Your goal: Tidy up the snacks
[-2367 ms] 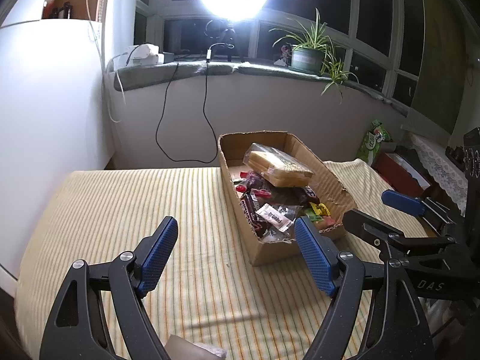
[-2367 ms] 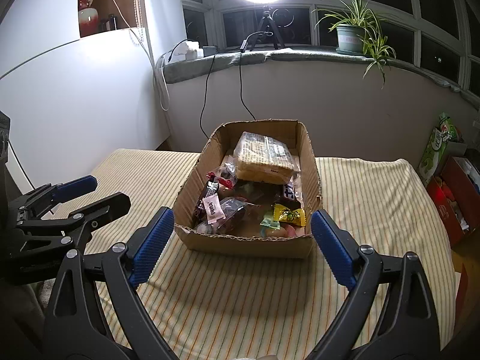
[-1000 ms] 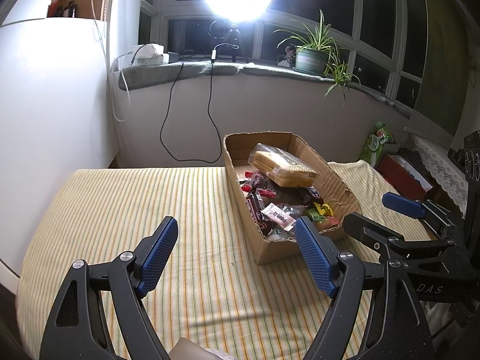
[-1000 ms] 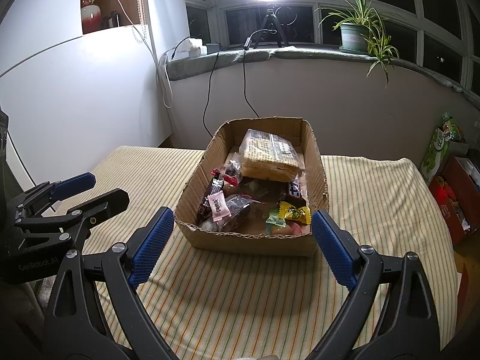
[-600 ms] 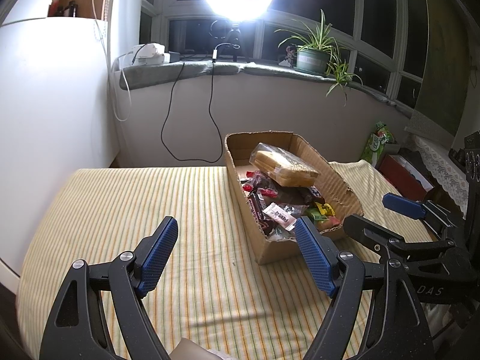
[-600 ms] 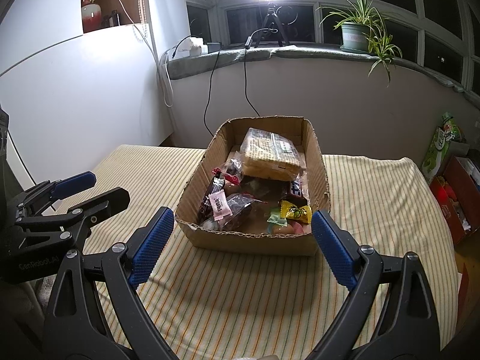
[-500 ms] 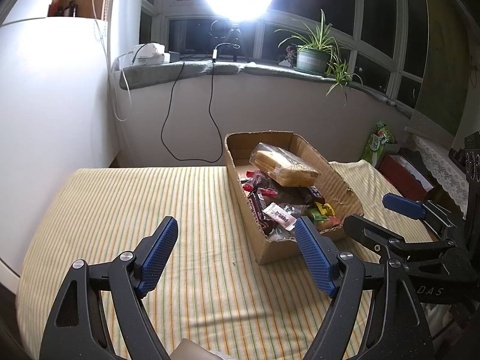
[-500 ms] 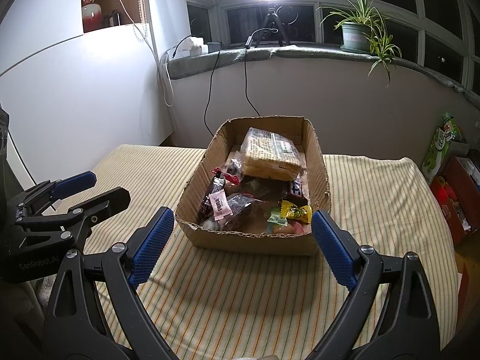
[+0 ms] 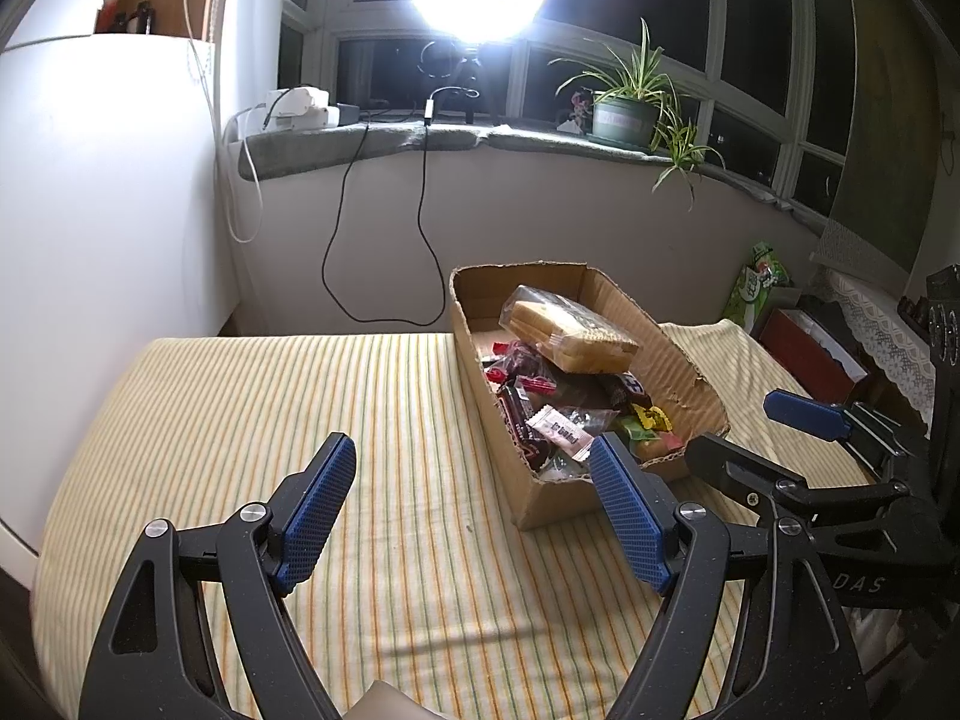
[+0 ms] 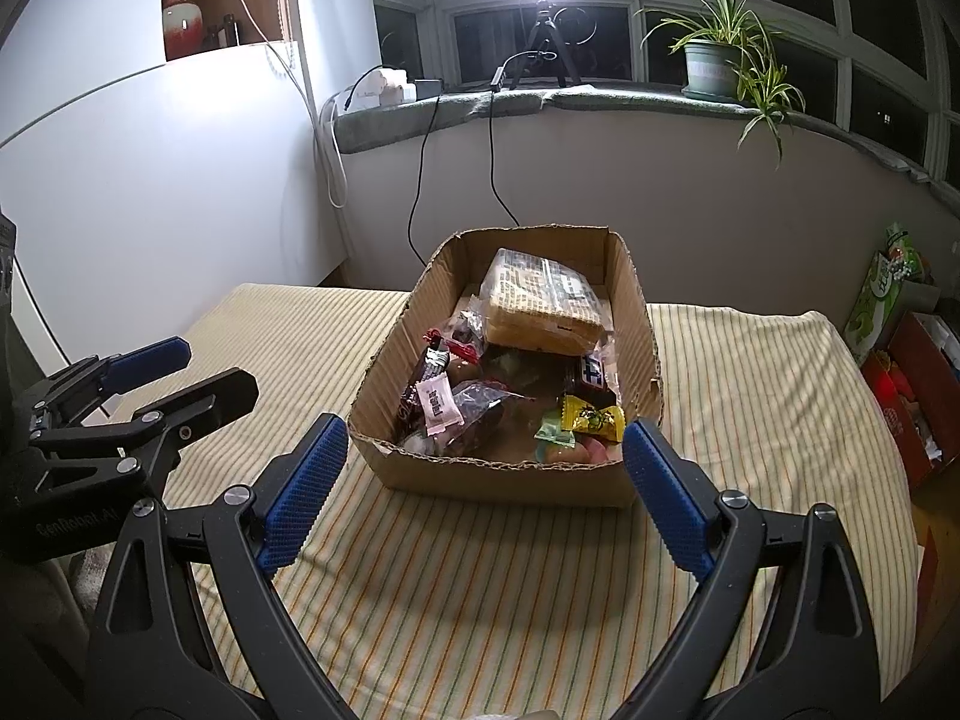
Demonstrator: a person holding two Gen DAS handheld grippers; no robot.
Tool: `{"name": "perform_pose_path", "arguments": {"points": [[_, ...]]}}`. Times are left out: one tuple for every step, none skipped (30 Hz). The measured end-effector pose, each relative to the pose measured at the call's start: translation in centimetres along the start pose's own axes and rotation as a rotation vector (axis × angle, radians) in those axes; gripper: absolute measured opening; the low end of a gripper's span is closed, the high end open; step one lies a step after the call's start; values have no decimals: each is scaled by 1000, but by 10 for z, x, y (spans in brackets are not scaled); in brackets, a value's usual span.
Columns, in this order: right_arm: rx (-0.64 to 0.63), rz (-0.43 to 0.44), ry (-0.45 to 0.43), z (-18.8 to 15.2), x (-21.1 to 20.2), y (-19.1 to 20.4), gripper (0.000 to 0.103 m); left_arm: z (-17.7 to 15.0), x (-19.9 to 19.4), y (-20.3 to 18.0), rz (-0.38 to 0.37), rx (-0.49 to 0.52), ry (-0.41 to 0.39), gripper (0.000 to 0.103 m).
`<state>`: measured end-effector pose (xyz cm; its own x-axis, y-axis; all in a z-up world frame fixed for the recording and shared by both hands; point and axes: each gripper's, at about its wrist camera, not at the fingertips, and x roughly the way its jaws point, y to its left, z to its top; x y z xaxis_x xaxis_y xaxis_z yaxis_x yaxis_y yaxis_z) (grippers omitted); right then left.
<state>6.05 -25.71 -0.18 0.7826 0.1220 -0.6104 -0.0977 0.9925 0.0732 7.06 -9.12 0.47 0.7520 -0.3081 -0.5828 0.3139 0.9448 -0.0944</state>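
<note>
- Over the striped tablecloth (image 9: 252, 420), from my left wrist view: my left gripper (image 9: 474, 510) hangs spread wide and empty above bare cloth, near the front edge of the table. The cardboard box (image 9: 678, 360) of snacks sits off to its right, toward the table's far right corner.
- Snacks are heaped in there: a bagged bread loaf (image 9: 570, 333) on top, slick dark wrappers and a small white sachet (image 9: 561, 433) below. My right gripper (image 9: 762, 432) shows just beside the box's near corner.
- From the right wrist view now: my right gripper (image 10: 483, 480) is also spread wide, holding nothing, framing the box's (image 10: 510, 480) near wall.
- The loaf (image 10: 540, 306) is soft and squashy in crinkly plastic. A yellow candy (image 10: 591, 417) lies near the front wall.
- Risk, as I judge it: the box rim is torn and flimsy, so a finger catching it could drag the whole box across the cloth. Glossy wrappers may slip from the textured blue pads (image 10: 303, 495), and clamping the loaf hard would crush it.
- My left gripper (image 10: 180, 375) waits at the table's left edge, well apart from the box.
</note>
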Motion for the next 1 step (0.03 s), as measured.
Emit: {"name": "perform_pose_path", "arguments": {"points": [[1,0,0,0,0,-1,95,0,0,1,1,-3,0,80]]}}
